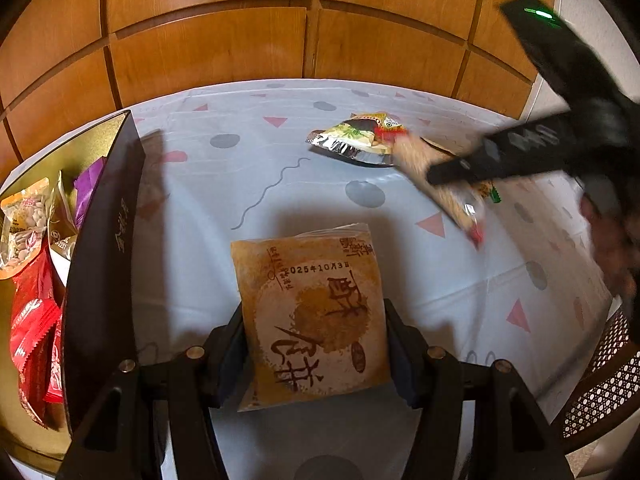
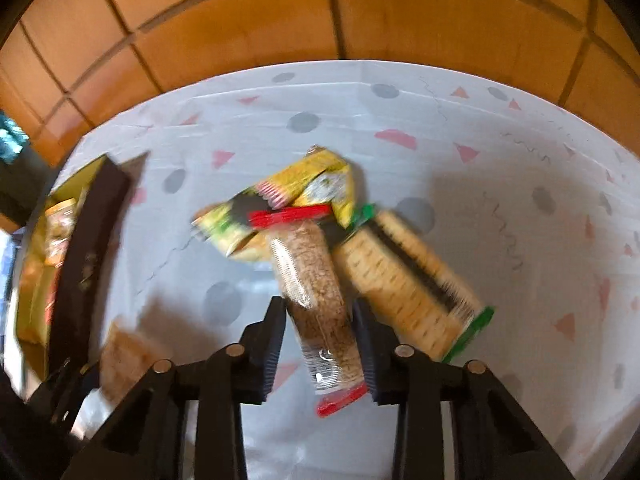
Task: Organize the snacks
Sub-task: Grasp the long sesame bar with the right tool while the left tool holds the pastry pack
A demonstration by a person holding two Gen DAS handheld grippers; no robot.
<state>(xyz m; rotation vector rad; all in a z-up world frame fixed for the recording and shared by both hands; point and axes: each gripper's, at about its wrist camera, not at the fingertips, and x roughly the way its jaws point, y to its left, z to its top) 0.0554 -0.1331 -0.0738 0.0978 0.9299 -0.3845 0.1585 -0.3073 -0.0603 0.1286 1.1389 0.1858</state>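
My left gripper is shut on a square brown pastry packet, held just above the tablecloth. That packet shows blurred at the lower left of the right wrist view. My right gripper is shut on a long brown cracker packet with red ends, both pads against its sides. The left wrist view shows the right gripper at the right, carrying that packet tilted. A yellow snack bag and a green-ended cracker packet lie just beyond.
A dark box with a gold lining stands at the table's left edge, holding several snack bags. The yellow bag lies mid-table. A wooden panelled wall backs the table. A cane chair stands at the right.
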